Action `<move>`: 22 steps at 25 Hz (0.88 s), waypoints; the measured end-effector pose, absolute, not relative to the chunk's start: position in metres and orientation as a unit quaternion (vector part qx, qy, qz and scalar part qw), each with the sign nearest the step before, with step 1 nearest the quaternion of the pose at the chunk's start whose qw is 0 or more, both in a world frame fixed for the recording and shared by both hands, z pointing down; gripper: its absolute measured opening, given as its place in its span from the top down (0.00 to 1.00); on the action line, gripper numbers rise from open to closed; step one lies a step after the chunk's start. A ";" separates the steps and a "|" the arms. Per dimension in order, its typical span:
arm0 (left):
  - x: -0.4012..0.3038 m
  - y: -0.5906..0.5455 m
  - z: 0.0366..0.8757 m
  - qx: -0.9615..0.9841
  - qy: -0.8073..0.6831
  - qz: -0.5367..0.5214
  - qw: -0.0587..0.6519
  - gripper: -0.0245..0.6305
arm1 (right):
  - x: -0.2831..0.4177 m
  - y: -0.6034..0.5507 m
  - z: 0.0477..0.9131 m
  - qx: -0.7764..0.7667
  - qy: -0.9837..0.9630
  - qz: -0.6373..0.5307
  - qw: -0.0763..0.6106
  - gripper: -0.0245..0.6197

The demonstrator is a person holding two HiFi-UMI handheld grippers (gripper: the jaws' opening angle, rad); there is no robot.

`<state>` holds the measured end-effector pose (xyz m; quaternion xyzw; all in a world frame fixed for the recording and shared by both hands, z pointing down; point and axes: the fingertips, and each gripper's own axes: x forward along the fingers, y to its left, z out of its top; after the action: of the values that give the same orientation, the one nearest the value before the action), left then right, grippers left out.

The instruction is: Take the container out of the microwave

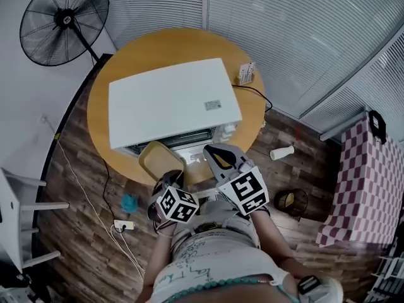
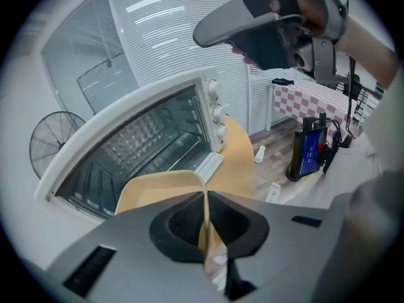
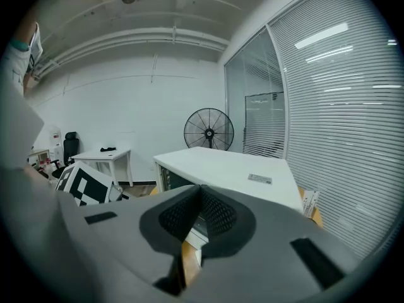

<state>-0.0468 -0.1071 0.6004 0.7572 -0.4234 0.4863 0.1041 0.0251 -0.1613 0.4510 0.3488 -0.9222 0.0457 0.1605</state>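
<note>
A white microwave (image 1: pixel 170 103) stands on the round wooden table (image 1: pixel 101 125) with its door open toward me. My left gripper (image 1: pixel 169 172) is shut on the thin rim of a tan, shallow container (image 1: pixel 161 158), which is in front of the open cavity. In the left gripper view the pads (image 2: pixel 189 223) pinch the container (image 2: pixel 158 188) wall edge-on, and the dark cavity (image 2: pixel 142 141) lies behind it. My right gripper (image 1: pixel 211 150) hovers just right of the container with its jaws together and nothing in them. In the right gripper view, that gripper (image 3: pixel 201 191) points over the microwave's white top (image 3: pixel 233 169).
A standing fan (image 1: pixel 63 21) is behind the table at the left. A small box (image 1: pixel 246 73) sits on the table's right edge. On the floor lie a power strip (image 1: pixel 124 225) and a white bottle (image 1: pixel 281 152). A checkered cloth (image 1: pixel 363 182) hangs at the right.
</note>
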 end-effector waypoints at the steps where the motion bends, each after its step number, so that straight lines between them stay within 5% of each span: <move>1: -0.047 -0.105 0.601 0.756 -0.425 0.487 0.104 0.92 | 0.025 -0.159 0.453 0.345 -0.923 0.045 0.165 0.97; 22: -0.037 -0.096 0.605 0.743 -0.447 0.481 0.131 0.92 | 0.035 -0.142 0.468 0.320 -0.929 0.048 0.180 0.97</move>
<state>-0.0373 -0.0957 0.6050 0.7427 -0.4473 0.4806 0.1315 0.0346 -0.1417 0.4679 0.3195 -0.9290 0.0481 0.1803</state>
